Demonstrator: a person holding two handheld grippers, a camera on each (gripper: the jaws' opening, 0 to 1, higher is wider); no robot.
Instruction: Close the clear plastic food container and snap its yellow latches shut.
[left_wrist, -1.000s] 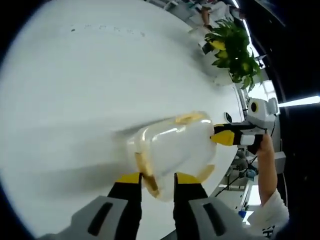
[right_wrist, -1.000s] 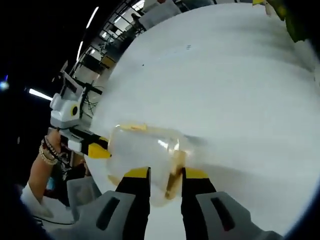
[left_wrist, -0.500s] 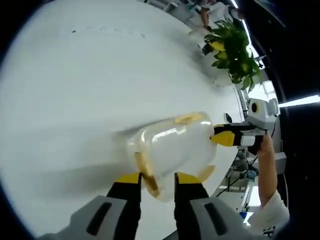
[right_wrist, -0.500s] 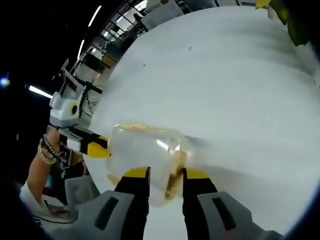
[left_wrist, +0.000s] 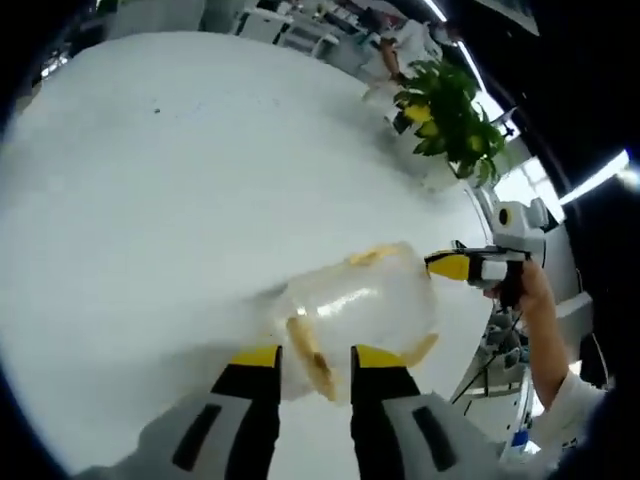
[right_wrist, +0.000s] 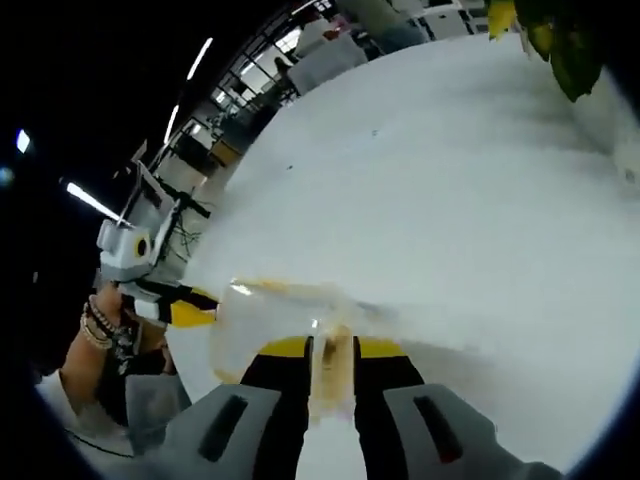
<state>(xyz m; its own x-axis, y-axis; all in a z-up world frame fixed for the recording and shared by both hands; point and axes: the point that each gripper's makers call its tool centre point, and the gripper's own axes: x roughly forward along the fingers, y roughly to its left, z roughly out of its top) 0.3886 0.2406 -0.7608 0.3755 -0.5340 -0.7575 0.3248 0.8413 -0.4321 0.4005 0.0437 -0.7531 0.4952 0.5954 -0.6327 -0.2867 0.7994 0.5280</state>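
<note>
The clear plastic container (left_wrist: 365, 305) lies on the white table (left_wrist: 150, 200) with its lid on. Yellow latches show at its far side (left_wrist: 372, 256), right end (left_wrist: 422, 347) and near end (left_wrist: 308, 352). My left gripper (left_wrist: 316, 360) has its yellow-tipped jaws closed on the near-end latch. The right gripper (left_wrist: 452, 266) comes in from the right and meets the container's opposite end. In the right gripper view, my right gripper (right_wrist: 331, 349) is shut tight on the end latch (right_wrist: 330, 372) of the container (right_wrist: 270, 315). The left gripper (right_wrist: 188, 313) touches the far end.
A potted green plant (left_wrist: 450, 115) stands at the table's far edge. A person's hand (left_wrist: 530, 300) holds the right gripper, and a wrist with bracelets (right_wrist: 100, 325) holds the left one. Chairs and desks lie beyond the table.
The right gripper's jaws have narrowed and now squeeze the end latch. Both cameras have tilted, so the table looks shifted. The left gripper's hold looks unchanged.
</note>
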